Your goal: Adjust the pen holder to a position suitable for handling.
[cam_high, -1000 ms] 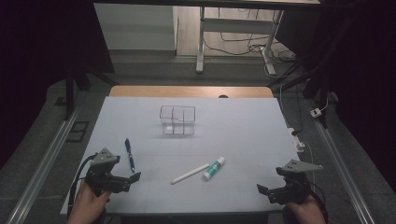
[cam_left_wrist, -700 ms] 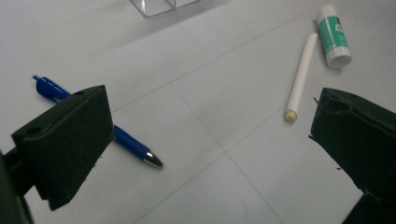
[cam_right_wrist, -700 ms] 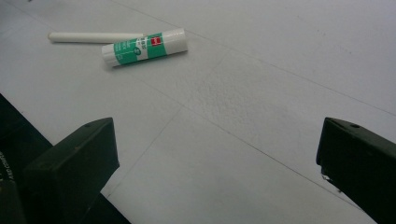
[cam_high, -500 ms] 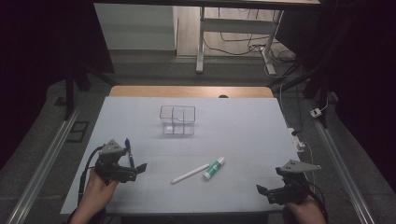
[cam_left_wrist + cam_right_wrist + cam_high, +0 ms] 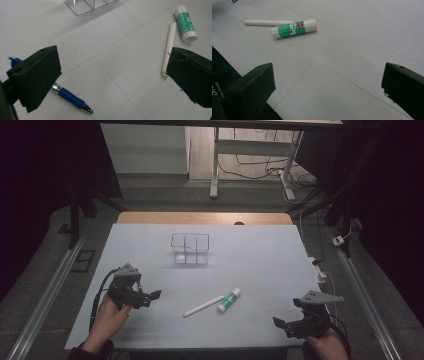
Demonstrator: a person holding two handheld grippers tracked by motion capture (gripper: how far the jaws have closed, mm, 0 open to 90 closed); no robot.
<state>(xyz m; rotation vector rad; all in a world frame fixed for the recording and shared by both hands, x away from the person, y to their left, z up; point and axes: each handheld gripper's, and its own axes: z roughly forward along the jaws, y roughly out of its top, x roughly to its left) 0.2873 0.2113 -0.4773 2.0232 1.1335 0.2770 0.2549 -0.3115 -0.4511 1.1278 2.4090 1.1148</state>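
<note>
Left gripper [image 5: 150, 296] is hovering jaws apart over blue pen [image 5: 68, 98] near worktop [image 5: 260, 255] left edge; bare surface ahead. Right gripper [image 5: 281, 324], jaws apart, is sitting at front edge.

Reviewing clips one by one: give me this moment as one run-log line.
left gripper: open, over blue pen | right gripper: open, idle | glue stick, white stick: untouched | clear organizer: empty

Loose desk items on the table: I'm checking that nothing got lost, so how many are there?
3: a blue pen below the left gripper, a white stick mid-table, a glue stick beside it.
</note>
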